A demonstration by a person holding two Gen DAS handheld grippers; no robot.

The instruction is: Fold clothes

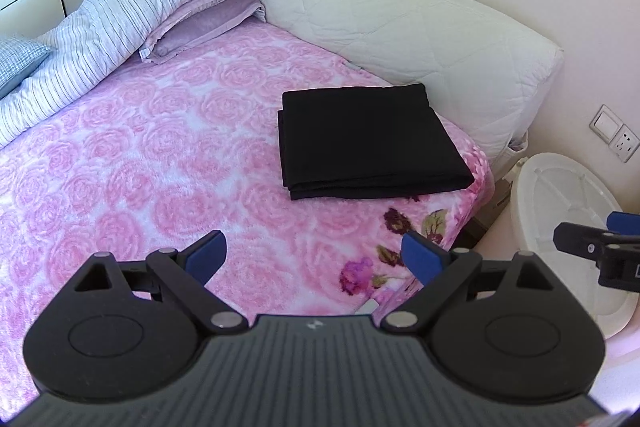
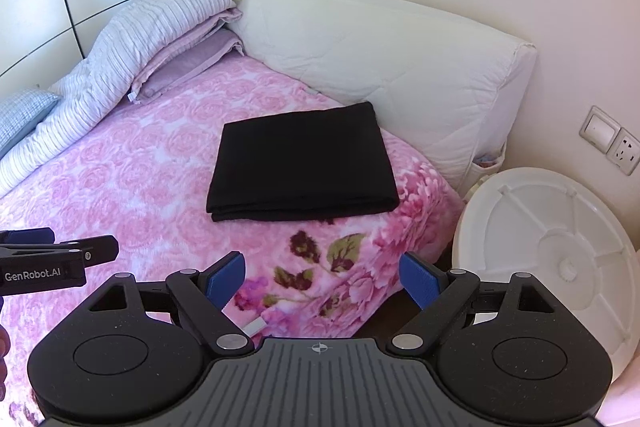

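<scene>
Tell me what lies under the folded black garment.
The folded black garment rests flat on the pink rose-patterned blanket, close to the white quilted headboard cushion. The blanket shows all around it; whatever sits directly beneath the garment is covered and cannot be seen.

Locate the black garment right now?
The folded black garment lies flat on the pink floral blanket, centre-right in both wrist views, near the bed's corner, just in front of the white quilted cushion. Neither tool touches it.
</scene>
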